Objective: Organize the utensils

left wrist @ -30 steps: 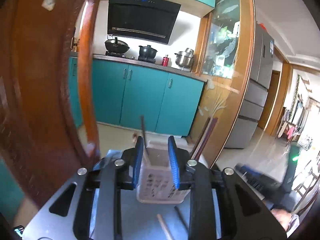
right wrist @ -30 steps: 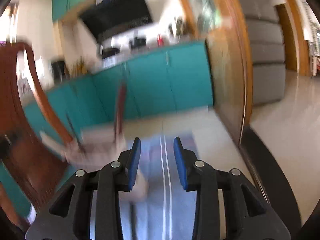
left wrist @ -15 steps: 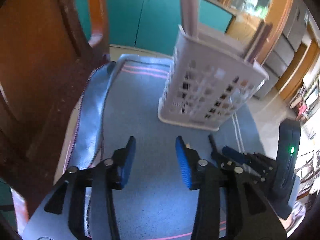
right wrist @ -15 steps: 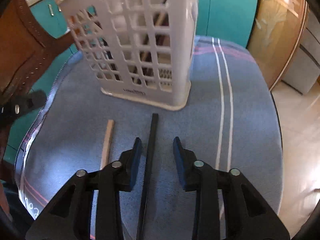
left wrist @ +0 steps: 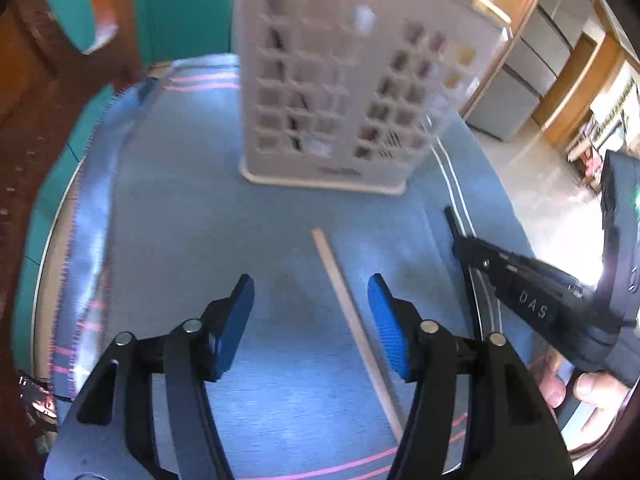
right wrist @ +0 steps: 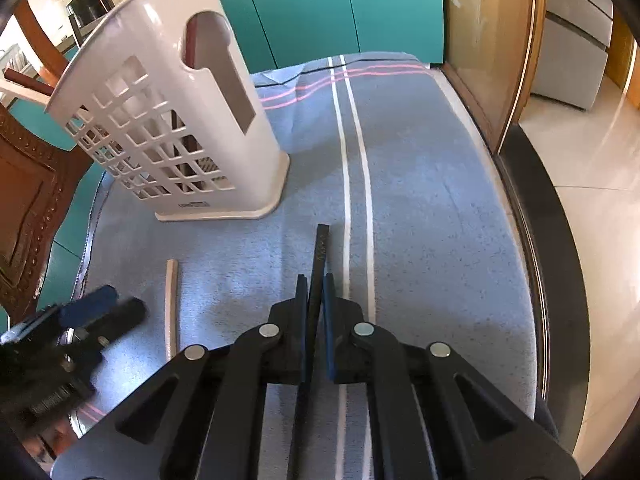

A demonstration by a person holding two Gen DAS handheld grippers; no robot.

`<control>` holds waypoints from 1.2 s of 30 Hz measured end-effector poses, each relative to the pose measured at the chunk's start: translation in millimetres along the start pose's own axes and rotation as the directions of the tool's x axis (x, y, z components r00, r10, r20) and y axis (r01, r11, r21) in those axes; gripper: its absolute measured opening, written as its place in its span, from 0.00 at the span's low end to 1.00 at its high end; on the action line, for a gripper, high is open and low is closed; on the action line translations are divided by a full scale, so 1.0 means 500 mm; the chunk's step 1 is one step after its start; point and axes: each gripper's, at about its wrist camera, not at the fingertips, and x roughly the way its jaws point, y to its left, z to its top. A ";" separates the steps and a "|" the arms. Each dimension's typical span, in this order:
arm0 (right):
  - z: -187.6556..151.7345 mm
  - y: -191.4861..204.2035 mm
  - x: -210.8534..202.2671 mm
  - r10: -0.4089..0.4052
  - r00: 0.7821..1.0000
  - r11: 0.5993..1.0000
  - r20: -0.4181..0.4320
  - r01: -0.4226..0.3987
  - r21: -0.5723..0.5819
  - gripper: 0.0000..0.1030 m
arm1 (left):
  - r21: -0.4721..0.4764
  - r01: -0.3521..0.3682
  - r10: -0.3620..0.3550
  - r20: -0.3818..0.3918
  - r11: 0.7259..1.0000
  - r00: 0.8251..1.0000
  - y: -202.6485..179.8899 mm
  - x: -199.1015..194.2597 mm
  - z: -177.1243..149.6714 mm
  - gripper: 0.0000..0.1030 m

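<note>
A white slotted utensil holder (right wrist: 172, 132) (left wrist: 344, 92) stands on the blue cloth with several sticks inside. A pale wooden chopstick (left wrist: 352, 320) (right wrist: 171, 308) lies flat on the cloth. My left gripper (left wrist: 312, 320) hangs just above it, its jaws opening, with the chopstick between the blue pads but untouched. A black chopstick (right wrist: 320, 252) lies to the right of the pale one. My right gripper (right wrist: 316, 300) (left wrist: 460, 244) is shut on the black chopstick, whose far end pokes out towards the holder.
The blue cloth (right wrist: 420, 200) with white and pink stripes covers a small table. A carved wooden chair (right wrist: 28, 184) stands at the left, and a wooden glass-door frame (right wrist: 492, 60) rises at the right edge. A person's fingers (left wrist: 592, 388) hold the right gripper.
Both grippers dropped and tilted down towards the cloth. The left jaws widened over the pale chopstick. The right jaws closed onto the black chopstick.
</note>
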 end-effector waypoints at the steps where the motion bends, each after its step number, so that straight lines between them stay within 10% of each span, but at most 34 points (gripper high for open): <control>1: 0.001 -0.002 0.003 0.002 1.000 1.000 -0.002 -0.002 -0.001 0.08 | 0.008 -0.002 0.002 -0.011 1.000 1.000 -0.009 0.013 0.000 0.59; 8: -0.001 0.019 0.005 0.013 1.000 1.000 0.009 -0.013 -0.015 0.23 | 0.068 -0.052 0.053 -0.016 0.996 0.998 -0.044 0.037 -0.006 0.59; 13: -0.002 0.026 0.000 0.004 1.000 1.000 0.010 -0.004 -0.017 0.29 | 0.102 -0.093 0.094 -0.004 0.990 0.996 -0.044 0.036 -0.005 0.23; 19: -0.005 0.028 0.009 -0.019 1.000 0.999 0.004 0.020 -0.034 0.30 | 0.165 -0.108 0.108 0.011 0.980 0.994 -0.041 0.024 -0.002 0.10; 26: -0.010 0.039 0.013 -0.034 0.999 0.997 0.011 0.035 -0.063 0.37 | 0.185 -0.098 0.096 0.021 0.978 0.995 -0.042 0.016 -0.010 0.13; 29: -0.012 0.045 0.014 -0.046 0.999 0.996 0.017 0.047 -0.077 0.37 | 0.137 -0.096 0.095 0.014 0.986 0.995 -0.023 0.014 -0.007 0.29; 36: -0.010 0.046 0.015 -0.050 0.999 0.996 0.022 0.052 -0.075 0.37 | -0.079 0.022 -0.025 -0.035 0.997 0.999 0.048 0.016 0.010 0.32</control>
